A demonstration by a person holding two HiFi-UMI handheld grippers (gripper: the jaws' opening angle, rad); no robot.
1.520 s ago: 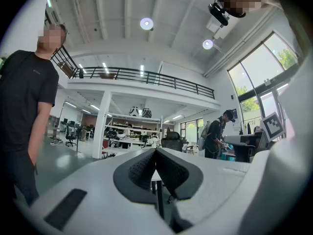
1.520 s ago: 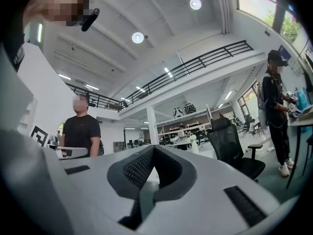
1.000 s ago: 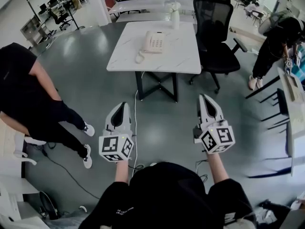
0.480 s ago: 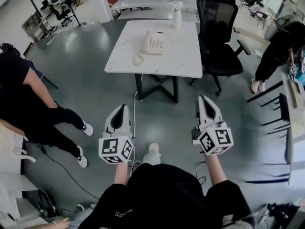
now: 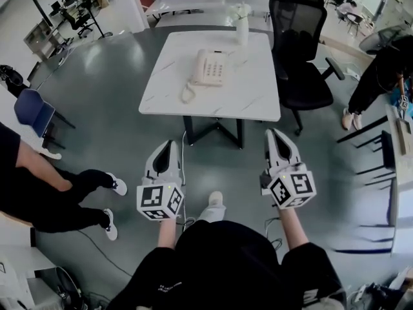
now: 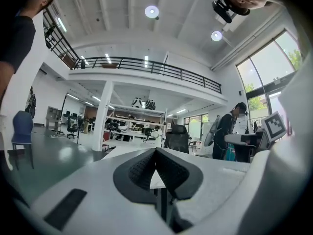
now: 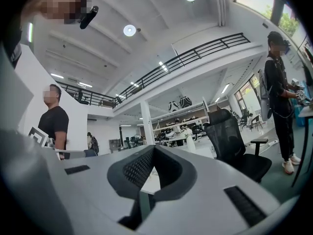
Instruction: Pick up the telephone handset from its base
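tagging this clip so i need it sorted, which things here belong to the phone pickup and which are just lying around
For the job: telephone handset, phone base, coiled cord, white table, left gripper, right gripper.

Lying about: white bottle, black office chair, blue chair.

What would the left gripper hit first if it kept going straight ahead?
Probably the near edge of the white table, which shows just past the left gripper and its closed jaws. Depth is hard to judge.

The telephone (image 5: pixel 210 68) is cream on the white, grey-veined table (image 5: pixel 253 92). Right of the table stands a black chair (image 5: pixel 302 44), and left of it a blue chair (image 5: pixel 33 111).
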